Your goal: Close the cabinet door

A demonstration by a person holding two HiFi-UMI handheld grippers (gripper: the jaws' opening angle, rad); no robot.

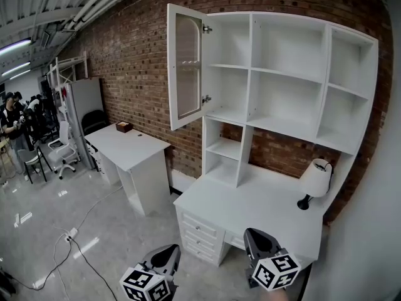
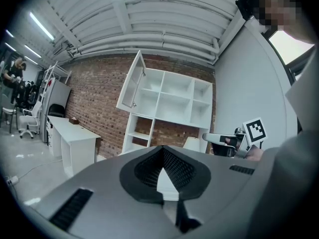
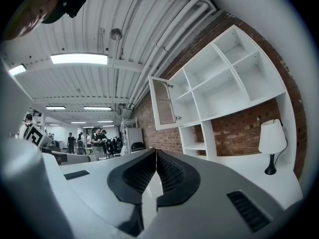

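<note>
- the cabinet door (image 1: pixel 186 68) stands open at the upper left corner of the white shelf unit (image 1: pixel 289 74), hung by its right edge on 2 hinges (image 1: pixel 206 29) and swung out to the left, roughly square to the unit's front
- it is a white frame around a pale see-through panel (image 1: pixel 187 64); no knob or handle can be made out on it from here
- the left gripper (image 1: pixel 165 256) and the right gripper (image 1: pixel 258 242) both hang low, well below and in front of the shelf unit, pointing toward it, nowhere near the door
- each has its jaws pressed together at the tips with nothing between them, as each gripper view shows
- by my reading the door is light and stiff and should turn easily on its hinges, so a slow push is enough and no grip is needed
- the panel looks like glass or thin plastic, likely the fragile part, so the push belongs on the white frame, not the middle
- best spot, i judge: the frame's free left edge, the side farthest from the shelf unit, at mid height, met with the blunt closed tips
- a painted frame may be slick, so a glancing touch could slide off; a hard shove could slam it against the shelf unit and bounce it back
- the door sits high on the shelf unit, so a gripper has a long reach up
</note>
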